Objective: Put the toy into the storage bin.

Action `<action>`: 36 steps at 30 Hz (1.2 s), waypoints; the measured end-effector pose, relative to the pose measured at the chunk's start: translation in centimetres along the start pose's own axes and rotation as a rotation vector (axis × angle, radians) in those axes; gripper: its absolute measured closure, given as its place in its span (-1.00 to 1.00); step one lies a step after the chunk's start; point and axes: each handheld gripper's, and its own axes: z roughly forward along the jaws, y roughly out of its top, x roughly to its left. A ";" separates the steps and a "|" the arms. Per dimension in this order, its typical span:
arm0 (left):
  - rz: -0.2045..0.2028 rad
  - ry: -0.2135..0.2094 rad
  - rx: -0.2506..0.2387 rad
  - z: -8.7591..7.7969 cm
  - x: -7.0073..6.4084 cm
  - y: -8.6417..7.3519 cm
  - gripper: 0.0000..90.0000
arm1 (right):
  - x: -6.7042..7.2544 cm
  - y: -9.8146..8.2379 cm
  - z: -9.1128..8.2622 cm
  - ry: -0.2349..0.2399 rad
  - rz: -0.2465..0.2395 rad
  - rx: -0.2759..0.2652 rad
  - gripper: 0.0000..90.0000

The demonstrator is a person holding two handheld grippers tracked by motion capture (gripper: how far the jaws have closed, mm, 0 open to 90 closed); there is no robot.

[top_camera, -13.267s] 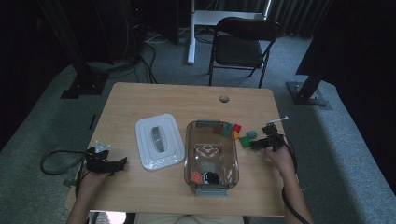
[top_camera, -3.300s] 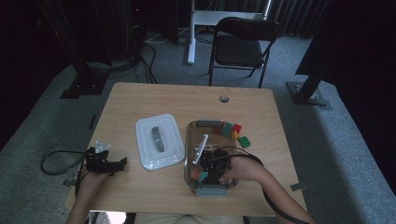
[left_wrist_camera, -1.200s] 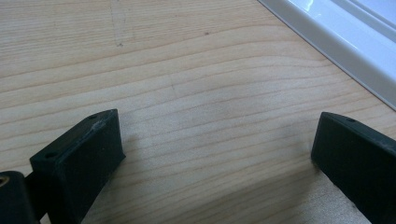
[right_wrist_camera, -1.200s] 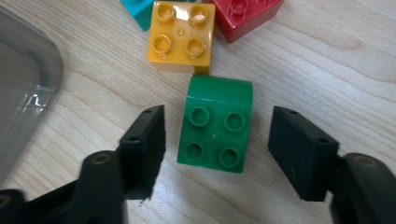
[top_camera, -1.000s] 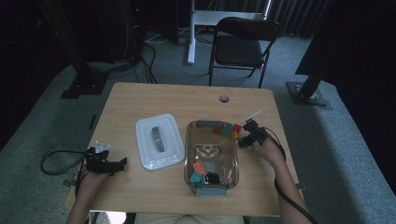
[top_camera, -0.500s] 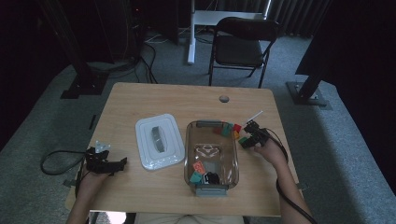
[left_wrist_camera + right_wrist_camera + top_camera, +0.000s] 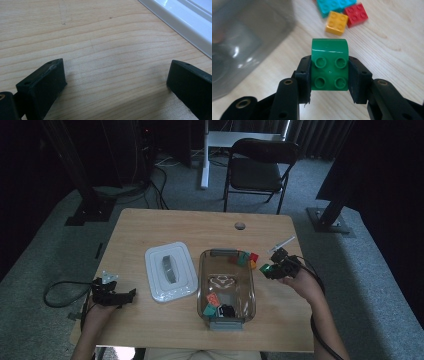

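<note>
My right gripper (image 7: 272, 268) is shut on a green brick (image 7: 329, 67) and holds it above the table, just right of the clear bin (image 7: 206, 270); its jaws closed on the brick within the last second. On the wood beyond it lie a yellow brick (image 7: 336, 22), a red brick (image 7: 356, 14) and a teal brick (image 7: 335, 4). The bin holds several bricks (image 7: 216, 304) at its near end. My left gripper (image 7: 122, 296) rests on the table at the left, its jaws wide apart around bare wood (image 7: 117, 65).
A white lid (image 7: 170, 270) lies left of the bin; its edge (image 7: 175, 18) passes close to my left gripper. A small round hole (image 7: 240, 226) sits near the table's far edge. A folding chair (image 7: 260, 170) stands behind the table.
My right gripper has risen off the table with the green brick between its jaws. The left hand has kept still.
</note>
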 end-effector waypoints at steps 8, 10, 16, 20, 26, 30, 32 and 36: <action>-0.001 0.000 -0.002 0.0 0.0 0.0 -0.94 | 2.6 0.6 -4.3 0.043 -0.143 -0.064 0.31; -0.001 0.000 0.000 0.0 0.0 0.0 -0.94 | 3.3 0.7 -5.2 0.069 -0.179 -0.077 0.31; 0.000 0.000 0.001 0.0 0.0 0.0 -0.94 | 5.1 1.3 -6.8 0.120 -0.261 -0.123 0.31; 0.000 0.000 0.001 0.0 0.0 0.0 -0.94 | 7.0 1.9 -7.4 0.158 -0.340 -0.153 0.31; 0.000 0.000 0.000 0.0 0.0 0.0 -0.94 | 9.0 2.5 -6.6 0.213 -0.433 -0.116 0.31; 0.000 0.000 0.000 0.0 0.0 0.0 -0.94 | 11.1 3.3 -4.7 0.273 -0.520 -0.065 0.31; 0.000 0.000 0.000 0.0 0.0 0.0 -0.94 | 11.9 3.6 -3.7 0.282 -0.546 -0.039 0.30; 0.000 0.000 0.000 0.0 0.0 0.0 -0.94 | 13.6 4.2 -1.5 0.327 -0.598 0.021 0.30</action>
